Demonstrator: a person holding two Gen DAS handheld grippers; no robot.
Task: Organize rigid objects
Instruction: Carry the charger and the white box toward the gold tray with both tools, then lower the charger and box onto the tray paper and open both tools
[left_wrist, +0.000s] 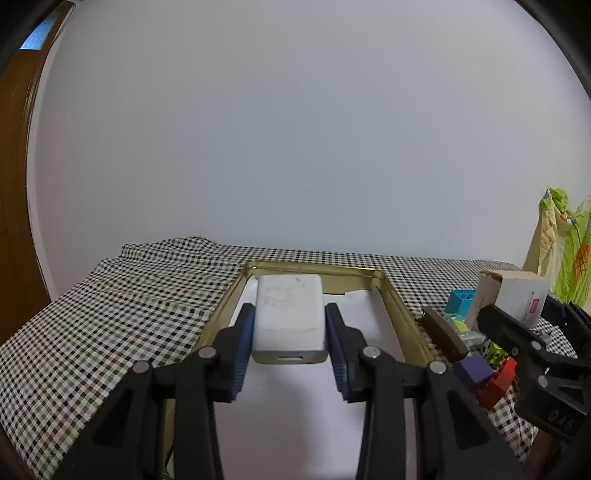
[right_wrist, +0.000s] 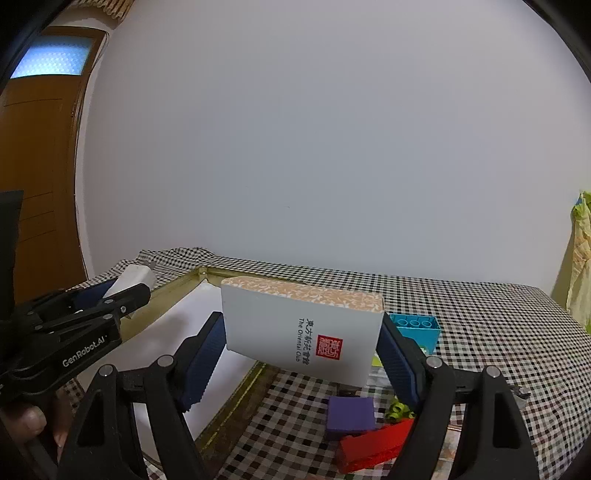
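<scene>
My left gripper (left_wrist: 290, 332) is shut on a white power adapter (left_wrist: 289, 314) and holds it over the gold-rimmed tray (left_wrist: 399, 306) with a white floor. My right gripper (right_wrist: 301, 350) is shut on a white box (right_wrist: 295, 332) with an orange patterned top and a red seal, held above the tray's right rim (right_wrist: 236, 402). The right gripper and its box (left_wrist: 517, 295) show at the right of the left wrist view. The left gripper (right_wrist: 110, 295) with the adapter (right_wrist: 131, 278) shows at the left of the right wrist view.
On the checkered tablecloth (left_wrist: 92, 332) right of the tray lie a purple block (right_wrist: 349, 413), a red brick (right_wrist: 373, 446), a blue brick (right_wrist: 415, 328), a green piece (right_wrist: 399, 410) and a brown bar (left_wrist: 443, 334). A wall stands behind the table, a wooden door (right_wrist: 37, 166) at left.
</scene>
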